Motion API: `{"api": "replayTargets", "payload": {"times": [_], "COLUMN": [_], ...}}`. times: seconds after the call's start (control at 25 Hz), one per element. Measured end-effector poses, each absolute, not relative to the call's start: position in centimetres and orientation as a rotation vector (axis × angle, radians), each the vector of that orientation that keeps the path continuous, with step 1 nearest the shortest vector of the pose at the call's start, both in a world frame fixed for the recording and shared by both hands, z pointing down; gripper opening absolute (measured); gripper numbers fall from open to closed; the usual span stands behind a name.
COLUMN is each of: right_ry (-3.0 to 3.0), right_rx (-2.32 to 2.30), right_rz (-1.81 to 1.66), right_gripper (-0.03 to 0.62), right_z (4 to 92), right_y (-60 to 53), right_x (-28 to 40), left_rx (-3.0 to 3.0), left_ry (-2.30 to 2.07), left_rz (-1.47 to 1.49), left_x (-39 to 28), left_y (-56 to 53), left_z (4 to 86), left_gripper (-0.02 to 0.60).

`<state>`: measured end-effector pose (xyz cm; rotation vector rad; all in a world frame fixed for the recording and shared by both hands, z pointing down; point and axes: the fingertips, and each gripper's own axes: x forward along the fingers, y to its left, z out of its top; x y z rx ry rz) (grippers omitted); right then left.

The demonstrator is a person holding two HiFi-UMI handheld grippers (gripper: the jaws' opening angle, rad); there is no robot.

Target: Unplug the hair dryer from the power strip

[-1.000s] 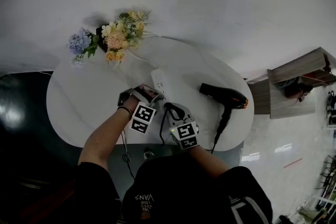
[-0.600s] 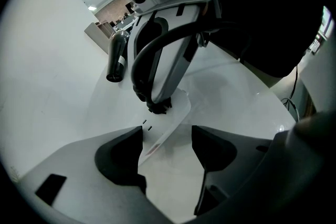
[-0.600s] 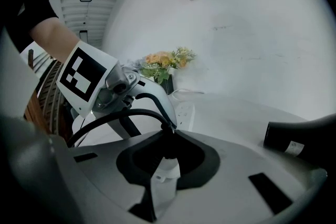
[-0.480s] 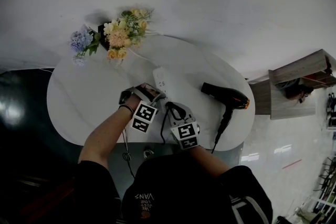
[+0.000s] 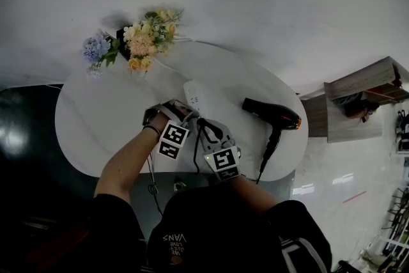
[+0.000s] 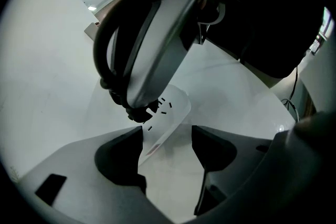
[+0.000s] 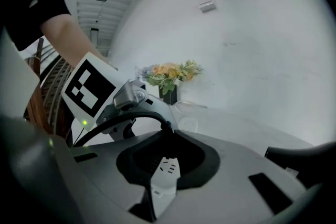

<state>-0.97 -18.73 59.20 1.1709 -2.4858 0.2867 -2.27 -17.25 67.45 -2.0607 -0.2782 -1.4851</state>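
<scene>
**Where's the power strip, and what have you got on it?**

The power strip lies flat on the white table, and both my grippers are at its near end. My right gripper is clenched on the black plug. The plug sits right at the power strip's top face, beside a group of bare socket slots. I cannot tell whether the prongs are seated in it.

**And your left?**

My left gripper grasps nothing. Its jaws stand apart, low over the table. The power strip's near corner lies between them, close against one jaw and clear of the other.

**Where does the cord run?**

The black cord rises from the plug and arcs in a loop over the body of my right gripper.

**And the hair dryer itself?**

The hair dryer lies on its side on the table, to the right of the power strip and well apart from it. It is black with an orange touch at one end, and its handle points toward the table edge nearest me. A bunch of flowers stands beyond the power strip's far end, off to the left.
</scene>
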Motion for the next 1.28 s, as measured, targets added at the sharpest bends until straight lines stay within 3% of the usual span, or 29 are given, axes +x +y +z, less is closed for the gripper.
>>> {"api": "replayTargets", "payload": {"times": [0.52,0.76,1.12,1.28], "right_ry": [-2.492,-2.487,-2.500,-2.508], "right_rx": [1.212,1.237,1.322,1.371], "right_rz": [0.364,0.373,0.391,0.402], "right_gripper": [0.071,0.071,0.071,0.071], "right_z": [58.8,57.6,55.6,54.4], "right_y": [-17.4,-16.1,-13.9,-12.7], "right_x": [0.0,0.4,0.8,1.3], "left_rx": [-2.076,-2.221,-2.409,-2.464], "left_ry": [-0.251,0.016,0.473,0.662], "left_rz": [-1.401,-1.307,-1.049,-0.924], "left_x": [-2.4,-2.5,-3.5,-4.4], "left_y": [-15.9,-15.6,-14.9,-13.7], "left_z": [66.8,63.7,57.0,53.9], "left_gripper": [0.305,0.303,0.208,0.122]}}
